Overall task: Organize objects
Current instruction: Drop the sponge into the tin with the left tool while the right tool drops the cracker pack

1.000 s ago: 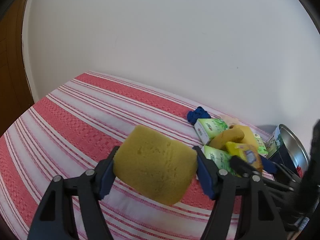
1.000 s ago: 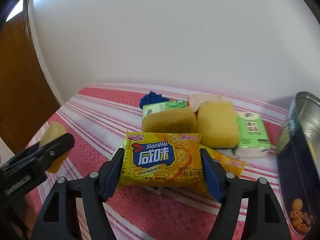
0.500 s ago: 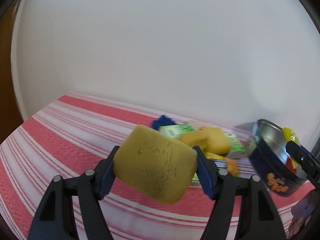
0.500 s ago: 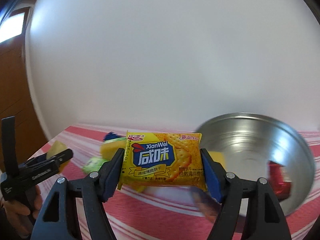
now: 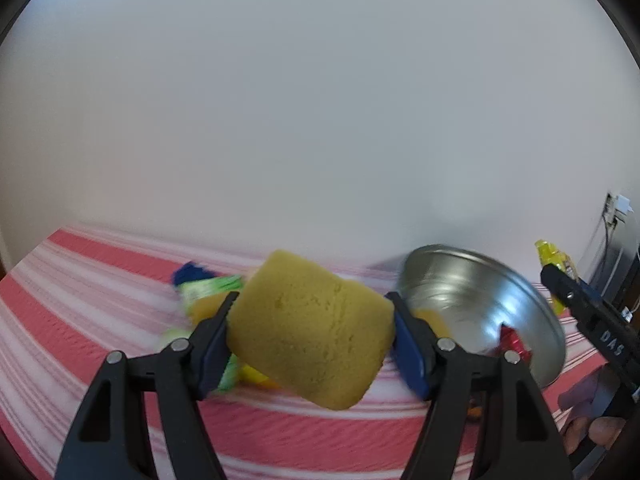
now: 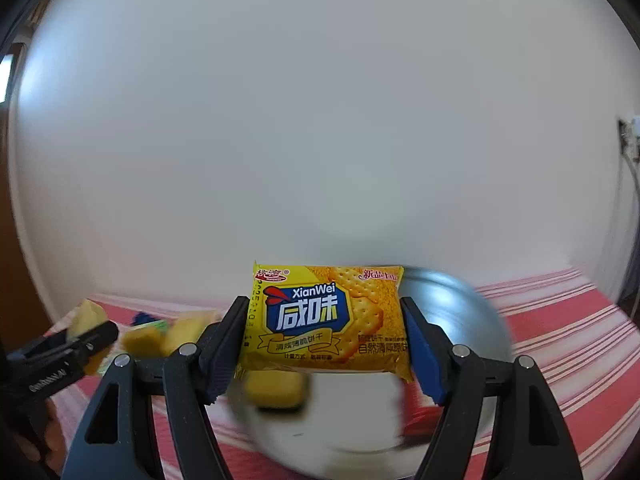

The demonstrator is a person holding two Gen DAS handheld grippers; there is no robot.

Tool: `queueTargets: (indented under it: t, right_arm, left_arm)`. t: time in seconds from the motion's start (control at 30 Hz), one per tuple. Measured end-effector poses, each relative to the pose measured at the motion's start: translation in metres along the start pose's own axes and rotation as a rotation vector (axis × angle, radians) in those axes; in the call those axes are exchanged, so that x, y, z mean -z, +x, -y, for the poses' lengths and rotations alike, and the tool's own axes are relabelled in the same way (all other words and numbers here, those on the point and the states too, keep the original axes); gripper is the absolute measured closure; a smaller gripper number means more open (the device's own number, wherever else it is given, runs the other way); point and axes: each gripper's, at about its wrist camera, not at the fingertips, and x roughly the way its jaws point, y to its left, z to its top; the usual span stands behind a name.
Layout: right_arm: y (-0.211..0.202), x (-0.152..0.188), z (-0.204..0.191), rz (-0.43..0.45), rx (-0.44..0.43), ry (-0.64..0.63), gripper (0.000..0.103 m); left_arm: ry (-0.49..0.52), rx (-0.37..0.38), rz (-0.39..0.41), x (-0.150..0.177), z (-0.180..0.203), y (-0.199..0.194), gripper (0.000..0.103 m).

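While the left gripper [image 5: 310, 336] is clamping a yellow sponge [image 5: 308, 330] between its blue pads, the sponge is hanging tilted above the red-and-white striped cloth [image 5: 100, 320] that is covering the table. Both pads are pressing into the sponge's sides, and it is bulging past them toward the camera. Behind it, near the far edge of the table by the white wall [image 5: 320, 100], a blurred heap is lying: a dark blue thing [image 5: 190, 274], a green-and-white packet [image 5: 210, 288] and another yellow sponge piece [image 5: 208, 305], too smeared to sort out further. To the right of the held sponge, a round metal tin [image 5: 480, 304] is sitting on the cloth with its open mouth showing; something red [image 5: 514, 342] is lying inside it.

At the right edge of the left wrist view, the right gripper [image 6: 322, 334] is showing from the side, with fingers of the person's hand [image 5: 592, 432] wrapped below it. Seen from its own camera, that gripper is squeezing a yellow cracker packet [image 6: 326, 320] printed "XianWei", held flat and upright with its face to the lens. The packet is hovering over the tin [image 6: 460, 320], which is filling the lower middle of that view in heavy blur; a yellow block [image 6: 274, 390] and a red patch [image 6: 420, 412] are visible in it.

At the left edge, the left gripper is appearing with its sponge [image 6: 86, 316], well apart from the tin.
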Motion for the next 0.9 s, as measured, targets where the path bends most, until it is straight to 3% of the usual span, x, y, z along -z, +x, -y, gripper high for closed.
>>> queueTargets:
  t: [0.27,0.5,0.67,0.9]
  right_arm:
    - [0.003,-0.008,0.054,0.025,0.146,-0.003,0.028]
    - [0.015,-0.010,0.082,0.006,0.196,-0.009,0.028]
    - [0.034,-0.007,0.083,-0.041,0.180,-0.005,0.028]
    - [0.057,-0.004,0.091,-0.128,0.119,-0.006,0.028]
  left_arm:
    - [0.061,0.085,-0.022,-0.005,0.077,0.026,0.032]
    - [0.124,0.131,-0.089,0.011,0.138,0.057,0.032]
    - [0.204,0.126,-0.130,0.028,0.160,0.071,0.032]
    - [0.213,0.099,-0.147,0.033,0.157,0.071,0.032]
